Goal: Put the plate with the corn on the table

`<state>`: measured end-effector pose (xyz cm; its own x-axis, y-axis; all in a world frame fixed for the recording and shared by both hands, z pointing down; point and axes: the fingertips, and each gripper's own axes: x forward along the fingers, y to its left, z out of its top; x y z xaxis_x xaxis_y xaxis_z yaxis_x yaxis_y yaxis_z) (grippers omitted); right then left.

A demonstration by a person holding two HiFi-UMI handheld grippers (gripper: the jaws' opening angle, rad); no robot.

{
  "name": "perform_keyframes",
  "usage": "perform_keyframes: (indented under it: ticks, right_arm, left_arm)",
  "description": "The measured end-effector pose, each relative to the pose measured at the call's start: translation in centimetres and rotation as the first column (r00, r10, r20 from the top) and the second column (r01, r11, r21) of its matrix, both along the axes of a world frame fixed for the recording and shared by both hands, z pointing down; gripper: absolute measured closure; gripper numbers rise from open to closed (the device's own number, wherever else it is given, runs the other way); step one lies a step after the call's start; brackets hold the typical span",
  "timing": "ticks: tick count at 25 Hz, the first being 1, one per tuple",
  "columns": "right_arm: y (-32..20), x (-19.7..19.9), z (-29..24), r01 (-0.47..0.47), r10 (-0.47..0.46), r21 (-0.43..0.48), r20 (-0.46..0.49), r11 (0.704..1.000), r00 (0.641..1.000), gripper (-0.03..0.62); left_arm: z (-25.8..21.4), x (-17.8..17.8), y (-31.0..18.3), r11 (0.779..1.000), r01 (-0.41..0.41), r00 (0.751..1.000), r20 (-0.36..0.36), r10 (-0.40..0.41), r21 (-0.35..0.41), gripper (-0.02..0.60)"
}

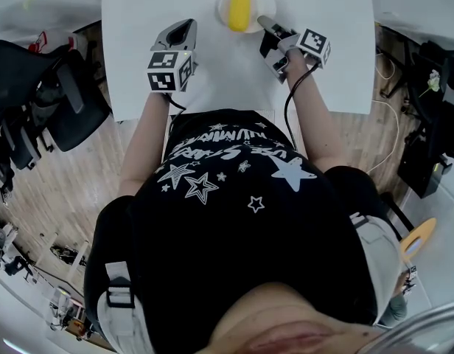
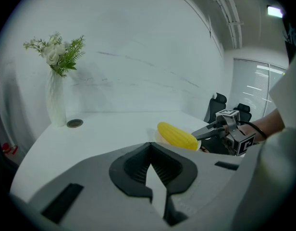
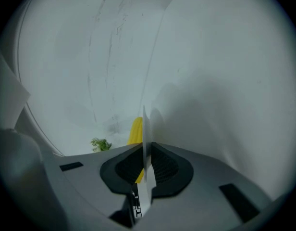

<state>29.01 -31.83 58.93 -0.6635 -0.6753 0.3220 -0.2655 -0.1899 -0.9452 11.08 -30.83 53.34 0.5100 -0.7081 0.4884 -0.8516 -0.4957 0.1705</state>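
nearest: my black shirt (image 1: 234, 220) with white stars fills the lower head view, and both forearms reach out over the near edge of the white table (image 1: 330, 72). wooden floor (image 1: 65, 190) shows on either side. black office chairs (image 1: 43, 94) stand off the table's left side.

left gripper (image 1: 181, 29): held above the table, left of centre. its own view shows the jaws closed together with nothing between them. it is clenched and empty. it stands apart from the plate, to that item's left.

right gripper (image 1: 265, 22): it points toward the table's far side. its own view shows the jaws closed on a thin pale rim seen edge-on. that rim belongs to the plate (image 1: 222, 6), grasped at its right edge. the left gripper view confirms this, with the jaw tips meeting the plate's edge just beside the corn.

task item: the corn (image 1: 240, 6), one yellow cob, lies across the middle of the plate. the plate sits over the far part of the table, near centre. i cannot tell whether its base rests on the surface or hangs just above it.

farther: a small dark round disc (image 2: 74, 123) lies on the table. just beside it stands a white vase (image 2: 55, 102) with white flowers and green sprigs, upright, well apart from the plate. a pale wall lies behind.
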Motion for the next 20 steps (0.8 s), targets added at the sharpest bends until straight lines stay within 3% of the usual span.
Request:
perform_keyframes:
  ticks: [11, 20]
  right_arm:
    - [0.7, 0.4, 0.5, -0.018, 0.017, -0.042, -0.029, 0.999, 0.999, 0.562]
    - [1.0, 0.7, 0.8, -0.033, 0.022, -0.094, -0.118, 0.995, 0.993, 0.569]
  left_arm:
    - [-0.4, 0.2, 0.6, 1.0, -0.008, 1.0, 0.012, 0.008, 0.005, 0.575]
    - [-0.8, 0.9, 1.7, 1.0, -0.023, 0.999, 0.029, 0.023, 0.012, 0.575]
